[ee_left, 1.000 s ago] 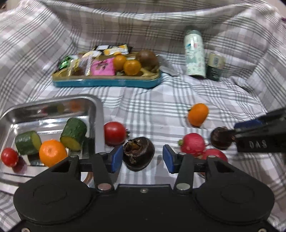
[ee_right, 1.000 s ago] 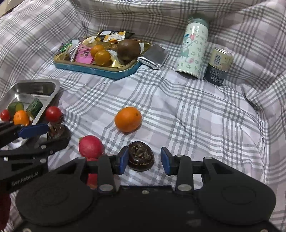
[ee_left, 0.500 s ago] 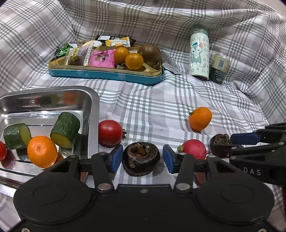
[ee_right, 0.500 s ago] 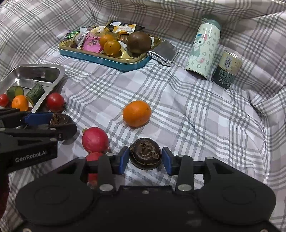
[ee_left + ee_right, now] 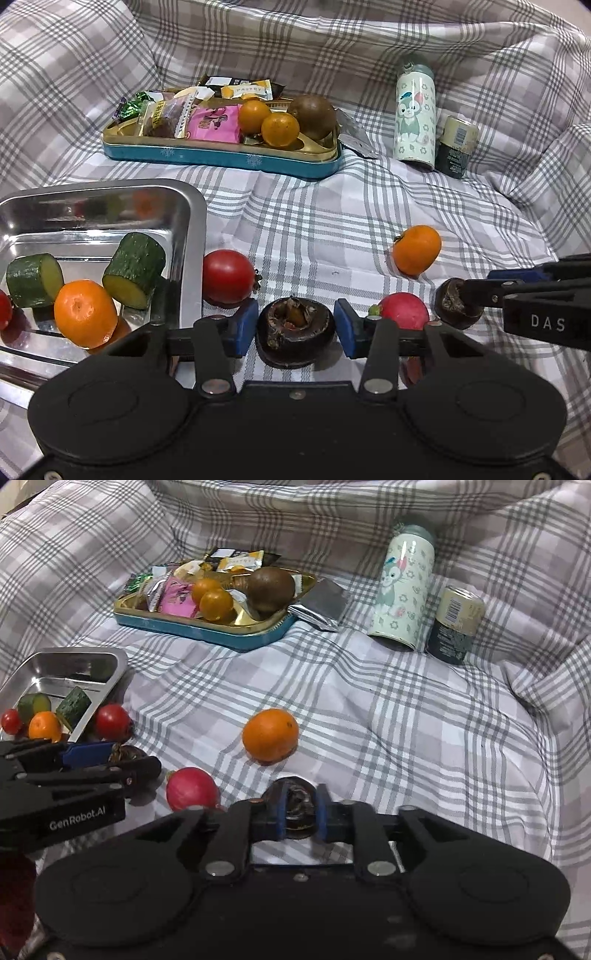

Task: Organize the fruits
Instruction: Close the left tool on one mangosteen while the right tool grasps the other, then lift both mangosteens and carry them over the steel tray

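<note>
On the checked cloth, my left gripper (image 5: 295,328) is closing its blue pads on a dark brown fruit (image 5: 295,332), and both pads touch its sides. It stands just right of the steel tray (image 5: 184,206), which holds cucumber pieces, an orange and a small tomato. My right gripper (image 5: 300,812) is shut on a second dark brown fruit (image 5: 297,801), which also shows in the left wrist view (image 5: 456,302). Loose on the cloth are a red tomato (image 5: 227,277), a red round fruit (image 5: 404,312) and an orange (image 5: 417,249).
At the back stands a teal tin (image 5: 221,158) with snack packets, two small oranges and a brown fruit. Right of it are a foil packet (image 5: 321,603), a printed bottle (image 5: 415,110) and a small can (image 5: 456,147). The cloth rises in folds all around.
The right pads have closed in tight on their dark fruit. The left pads have drawn in a little until they meet theirs. Both hands have stayed about where they were.
</note>
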### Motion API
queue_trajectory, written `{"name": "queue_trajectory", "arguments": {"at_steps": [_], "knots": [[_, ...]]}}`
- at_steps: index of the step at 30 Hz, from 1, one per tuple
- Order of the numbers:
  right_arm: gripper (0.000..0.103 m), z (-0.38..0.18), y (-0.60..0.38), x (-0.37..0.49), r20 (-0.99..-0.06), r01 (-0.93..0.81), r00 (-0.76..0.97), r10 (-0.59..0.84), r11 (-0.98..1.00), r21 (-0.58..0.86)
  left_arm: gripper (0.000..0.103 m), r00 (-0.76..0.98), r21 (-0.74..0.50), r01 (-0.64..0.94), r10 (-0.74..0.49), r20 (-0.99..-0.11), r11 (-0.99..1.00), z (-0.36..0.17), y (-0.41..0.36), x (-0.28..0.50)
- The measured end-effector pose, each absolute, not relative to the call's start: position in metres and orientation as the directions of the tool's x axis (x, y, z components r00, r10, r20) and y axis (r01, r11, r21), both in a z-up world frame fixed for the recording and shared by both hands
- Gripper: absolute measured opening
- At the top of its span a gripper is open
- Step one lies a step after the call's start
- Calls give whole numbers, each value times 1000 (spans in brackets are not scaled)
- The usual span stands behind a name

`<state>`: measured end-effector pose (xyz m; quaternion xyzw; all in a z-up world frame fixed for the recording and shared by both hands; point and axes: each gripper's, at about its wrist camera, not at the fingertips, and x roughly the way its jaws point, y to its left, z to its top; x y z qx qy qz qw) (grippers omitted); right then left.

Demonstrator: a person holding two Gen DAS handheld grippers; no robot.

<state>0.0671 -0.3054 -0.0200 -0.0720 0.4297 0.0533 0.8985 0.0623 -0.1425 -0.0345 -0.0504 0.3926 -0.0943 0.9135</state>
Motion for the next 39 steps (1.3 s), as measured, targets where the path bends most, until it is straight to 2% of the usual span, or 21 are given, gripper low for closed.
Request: {"name": "queue_trajectory", "arguments": {"at_steps": [3, 5, 15, 23, 29, 34, 39], "knots": [[42, -21, -310, 70, -780, -119, 625, 20, 990, -70, 53, 670, -159, 138, -211, -712, 977, -35, -143, 63], [44, -21, -313, 73, -783, -96, 621, 25, 994, -44, 53, 672, -152, 140, -206, -712, 979, -35, -145, 63], [47, -25, -303, 71, -785, -139, 618, 48, 989, -49, 53, 685, -93, 167, -184, -705, 982, -38, -151, 59], [51, -41, -294, 74, -807, -122, 590, -6, 988, -97, 53, 693, -56, 189, -173, -700, 980, -41, -155, 57], [54, -43, -302, 78, -819, -74, 573, 15, 997, -34, 54, 698, -42, 199, -171, -695, 979, -41, -157, 56], [56, -44, -300, 80, -826, -104, 563, 21, 994, -45, 54, 707, -31, 204, -169, -687, 978, -42, -158, 54], [46, -42, -298, 80, -826, -128, 564, 27, 990, -55, 52, 704, -49, 203, -181, -687, 978, -42, -155, 55]]}}
